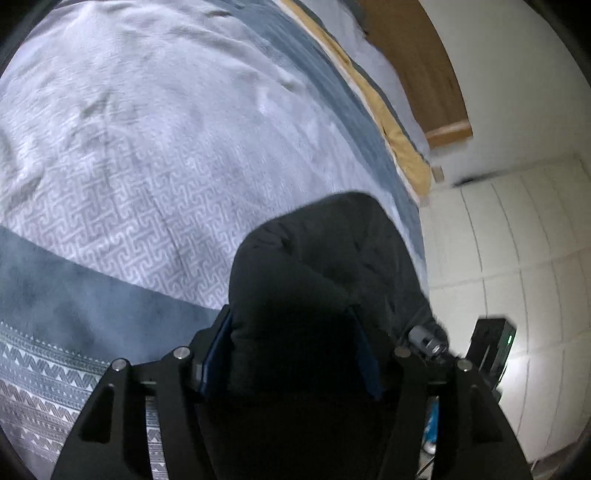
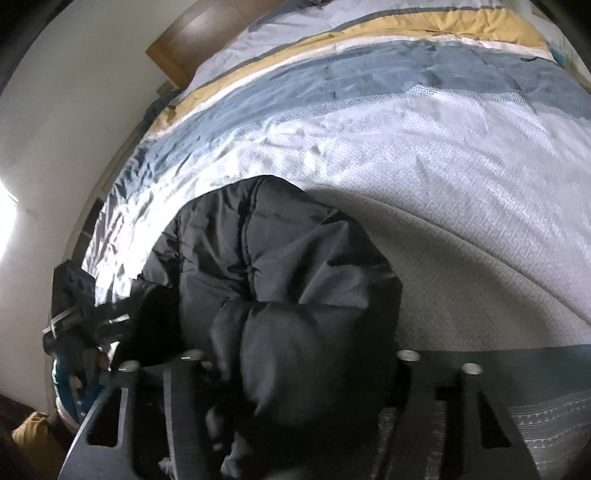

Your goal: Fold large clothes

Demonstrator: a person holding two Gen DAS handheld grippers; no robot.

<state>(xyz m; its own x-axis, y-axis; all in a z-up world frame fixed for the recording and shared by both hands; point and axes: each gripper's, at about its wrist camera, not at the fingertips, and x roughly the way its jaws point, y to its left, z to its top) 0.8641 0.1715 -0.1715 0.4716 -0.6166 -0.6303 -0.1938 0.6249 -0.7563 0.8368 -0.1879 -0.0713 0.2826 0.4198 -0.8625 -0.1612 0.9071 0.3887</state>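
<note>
A black puffy jacket (image 1: 325, 251) lies bunched at the edge of a bed. In the left wrist view its bulk fills the gap between my left gripper's (image 1: 290, 314) blue-padded fingers (image 1: 218, 350), which stand apart and open around it. In the right wrist view the same jacket (image 2: 266, 251) bulges up over my right gripper (image 2: 299, 354) and hides its fingertips. That gripper is shut on a thick fold of the jacket. Part of the other gripper's black body (image 2: 70, 295) shows just left of the jacket.
The bed cover (image 1: 147, 147) is pale with a maze pattern, with blue-grey and mustard bands (image 2: 332, 33) farther off. A wooden headboard (image 1: 417, 55) stands at the far end. White tiled floor (image 1: 517, 240) lies beside the bed edge, where a black device with a green light (image 1: 491, 347) shows.
</note>
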